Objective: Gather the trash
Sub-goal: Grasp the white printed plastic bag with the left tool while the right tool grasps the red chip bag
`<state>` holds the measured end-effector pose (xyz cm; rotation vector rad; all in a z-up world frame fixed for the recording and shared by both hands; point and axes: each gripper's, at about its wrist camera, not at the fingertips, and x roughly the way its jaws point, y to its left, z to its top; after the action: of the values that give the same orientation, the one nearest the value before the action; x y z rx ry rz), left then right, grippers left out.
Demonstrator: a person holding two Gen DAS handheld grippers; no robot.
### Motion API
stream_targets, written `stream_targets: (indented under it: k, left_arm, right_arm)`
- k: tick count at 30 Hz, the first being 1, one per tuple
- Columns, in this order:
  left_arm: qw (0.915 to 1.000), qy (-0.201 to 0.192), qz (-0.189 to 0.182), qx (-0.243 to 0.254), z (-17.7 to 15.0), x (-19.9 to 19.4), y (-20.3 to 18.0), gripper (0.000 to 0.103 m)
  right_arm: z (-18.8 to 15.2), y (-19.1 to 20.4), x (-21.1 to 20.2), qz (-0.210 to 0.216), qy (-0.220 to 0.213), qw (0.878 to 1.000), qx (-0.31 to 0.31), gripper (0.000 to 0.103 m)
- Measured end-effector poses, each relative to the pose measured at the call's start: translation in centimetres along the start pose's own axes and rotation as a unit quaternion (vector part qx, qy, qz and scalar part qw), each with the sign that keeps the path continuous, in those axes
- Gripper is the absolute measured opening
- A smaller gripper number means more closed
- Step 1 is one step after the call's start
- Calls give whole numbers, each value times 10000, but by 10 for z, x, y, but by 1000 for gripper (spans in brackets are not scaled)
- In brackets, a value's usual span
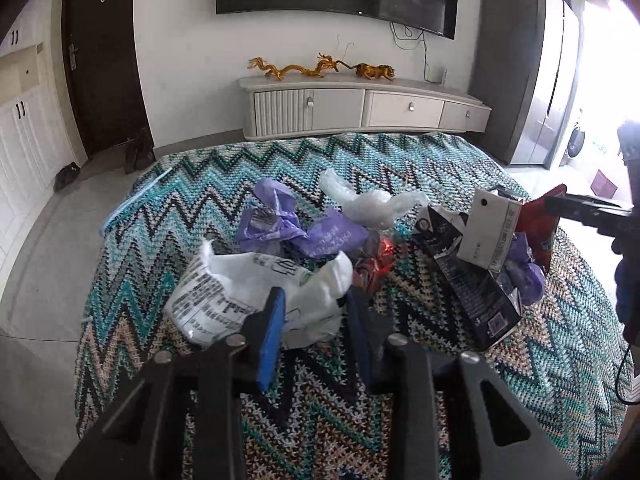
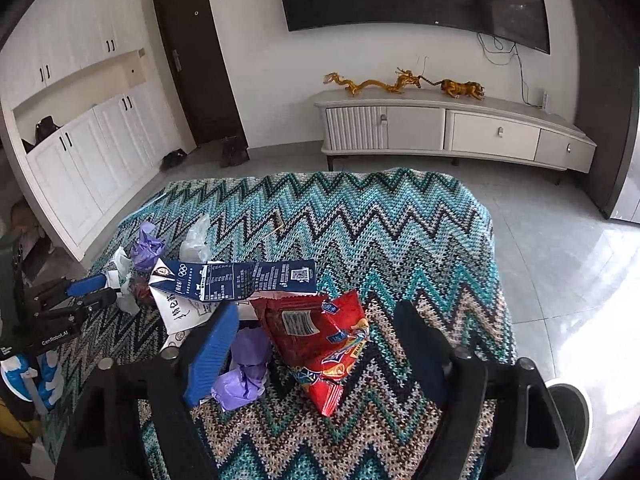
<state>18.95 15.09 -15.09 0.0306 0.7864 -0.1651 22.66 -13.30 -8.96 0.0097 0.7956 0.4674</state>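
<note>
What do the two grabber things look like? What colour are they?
Each gripper is black with round silver screws. The left gripper and the right gripper both have a bright blue ribbed pad on one finger and a dark one opposite. White lettering reading GenRobot.AI marks the left one's body.

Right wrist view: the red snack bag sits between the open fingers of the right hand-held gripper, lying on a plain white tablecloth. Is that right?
Not quite. The red snack bag does lie between the open fingers of the right hand-held gripper, but the cloth is not plain white: it is a knitted zigzag pattern in teal, black and beige. The right wrist view shows this.
</note>
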Motion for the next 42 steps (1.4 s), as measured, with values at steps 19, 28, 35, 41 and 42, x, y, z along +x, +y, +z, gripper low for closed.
stream_targets:
  k: [19, 28, 35, 41, 42]
  left_arm:
    - [9968, -538, -442, -402, -8, -91, 6, 13]
    - [9927, -1086, -399, -330, -3, -165, 7, 13]
    - [9885, -1291, -743, -277, 13, -197, -13, 13]
    - [9854, -1226, -1180, 47, 39, -196, -65, 13]
    - [9849, -1195, -1248, 120, 43, -194, -76, 13]
  right_arm:
    - [-38, 11, -82, 392, -306, 9987, 98, 7]
    - [-44, 28, -164, 210, -868, 9960, 18, 7]
    - [-55, 24, -226, -42, -1324, 9912, 21, 7]
    - [-68, -5, -264, -337, -1601, 9863, 204, 7]
    - [-71, -12, -268, -393, -1628, 9855, 260, 7]
